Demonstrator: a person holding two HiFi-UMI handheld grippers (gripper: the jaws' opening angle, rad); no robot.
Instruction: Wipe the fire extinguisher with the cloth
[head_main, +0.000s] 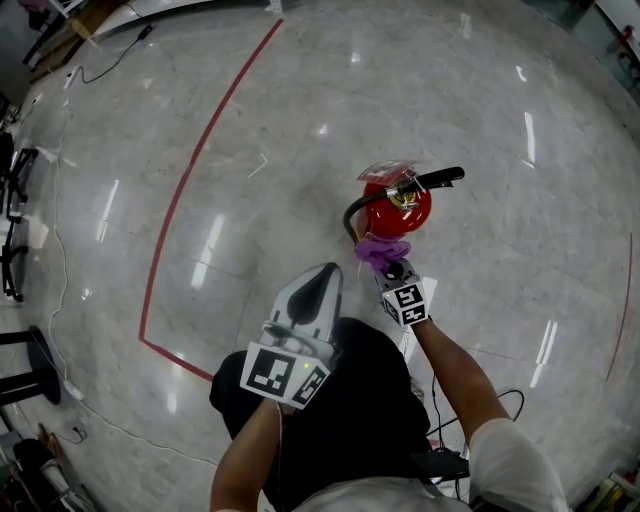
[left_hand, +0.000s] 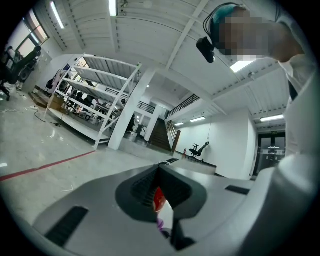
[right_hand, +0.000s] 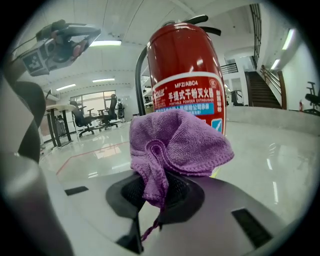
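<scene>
A red fire extinguisher (head_main: 398, 206) with a black handle and hose stands upright on the grey floor. In the right gripper view its labelled body (right_hand: 187, 75) fills the middle. My right gripper (head_main: 395, 268) is shut on a bunched purple cloth (head_main: 383, 250), which lies against the extinguisher's near side. The cloth (right_hand: 175, 145) hangs out of the right gripper (right_hand: 160, 187) in front of the label. My left gripper (head_main: 318, 275) is held to the left of the extinguisher, clear of it. In the left gripper view its jaws (left_hand: 160, 170) are closed together with nothing between them.
A red tape line (head_main: 190, 170) curves over the glossy floor at the left. Cables (head_main: 60, 260) and a black stand (head_main: 40, 360) lie at the far left. A metal shelving rack (left_hand: 95, 105) stands in the background. Office chairs and a desk (right_hand: 80, 120) show behind the extinguisher.
</scene>
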